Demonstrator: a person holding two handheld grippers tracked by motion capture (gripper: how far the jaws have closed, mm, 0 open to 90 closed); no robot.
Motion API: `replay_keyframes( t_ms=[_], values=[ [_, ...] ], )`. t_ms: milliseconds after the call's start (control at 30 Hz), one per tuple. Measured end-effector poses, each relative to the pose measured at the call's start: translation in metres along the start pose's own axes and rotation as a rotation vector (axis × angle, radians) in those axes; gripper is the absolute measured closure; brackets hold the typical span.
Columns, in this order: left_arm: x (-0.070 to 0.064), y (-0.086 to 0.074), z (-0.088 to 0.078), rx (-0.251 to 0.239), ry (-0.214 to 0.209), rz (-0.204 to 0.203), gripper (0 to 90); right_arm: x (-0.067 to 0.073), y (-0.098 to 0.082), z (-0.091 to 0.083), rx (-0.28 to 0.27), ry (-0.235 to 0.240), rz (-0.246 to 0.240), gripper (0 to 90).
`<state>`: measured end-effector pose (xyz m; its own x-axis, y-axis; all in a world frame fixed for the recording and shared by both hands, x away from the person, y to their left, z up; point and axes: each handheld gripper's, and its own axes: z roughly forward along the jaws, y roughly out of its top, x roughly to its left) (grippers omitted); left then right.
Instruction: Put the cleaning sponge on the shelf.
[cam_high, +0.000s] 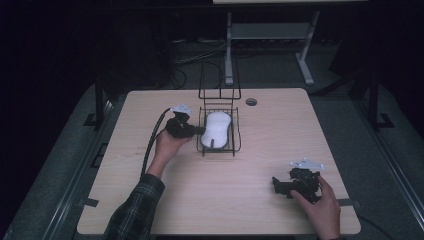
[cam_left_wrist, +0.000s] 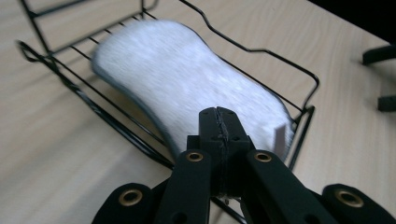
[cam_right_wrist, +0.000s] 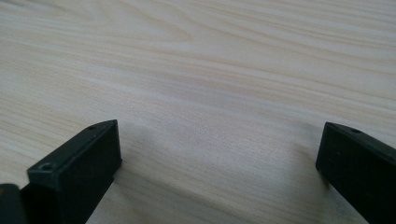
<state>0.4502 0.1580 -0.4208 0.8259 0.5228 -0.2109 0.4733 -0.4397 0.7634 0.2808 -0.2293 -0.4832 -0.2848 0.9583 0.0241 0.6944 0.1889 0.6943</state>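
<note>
A white peanut-shaped sponge (cam_high: 216, 128) lies in a black wire basket (cam_high: 236, 131) at the middle of the table. Seen up close, the sponge (cam_left_wrist: 187, 84) fills most of the basket (cam_left_wrist: 70, 79). My left gripper (cam_high: 201, 130) reaches in from the basket's left side, at its rim. Its jaws are shut with nothing between them, the tips (cam_left_wrist: 218, 112) over the sponge's near end. My right gripper (cam_high: 276, 184) rests on the table at the front right, held by a hand. Its jaws stand wide open (cam_right_wrist: 219, 154) over bare wood.
A tall black wire frame (cam_high: 219, 80) stands just behind the basket. A round cable hole (cam_high: 251, 101) sits in the tabletop (cam_high: 280, 135) at the back. A white desk leg (cam_high: 306, 65) stands on the dark floor beyond.
</note>
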Motion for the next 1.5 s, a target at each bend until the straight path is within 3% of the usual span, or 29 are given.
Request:
replay_keyframes(
  t_ms=[200,533,900,1000,1167,1267,1500],
  values=[
    [-0.008,-0.006,0.011,0.027,-0.022,0.007,89.5,0.000,0.000,0.000,0.000,0.000,-0.001,0.0],
    [-0.010,-0.002,0.022,0.006,-0.044,-0.005,89.5,0.000,0.000,0.000,0.000,0.000,0.000,0.0],
    [-0.015,0.001,-0.004,0.008,-0.018,0.009,89.3,0.000,0.000,0.000,0.000,0.001,-0.002,0.0],
    [-0.018,-0.001,-0.012,0.032,-0.007,0.018,83.9,0.000,0.000,0.000,0.000,0.001,-0.001,0.0],
    [-0.024,-0.010,-0.027,0.020,0.019,0.001,69.3,0.000,0.000,0.000,0.000,0.001,-0.002,0.0],
    [-0.029,-0.018,-0.035,0.020,0.035,-0.005,56.4,0.000,0.000,0.000,0.000,0.001,-0.001,0.0],
    [-0.046,-0.042,-0.050,0.015,0.089,0.016,38.5,0.000,0.000,0.000,0.001,0.001,-0.001,0.0]
  ],
)
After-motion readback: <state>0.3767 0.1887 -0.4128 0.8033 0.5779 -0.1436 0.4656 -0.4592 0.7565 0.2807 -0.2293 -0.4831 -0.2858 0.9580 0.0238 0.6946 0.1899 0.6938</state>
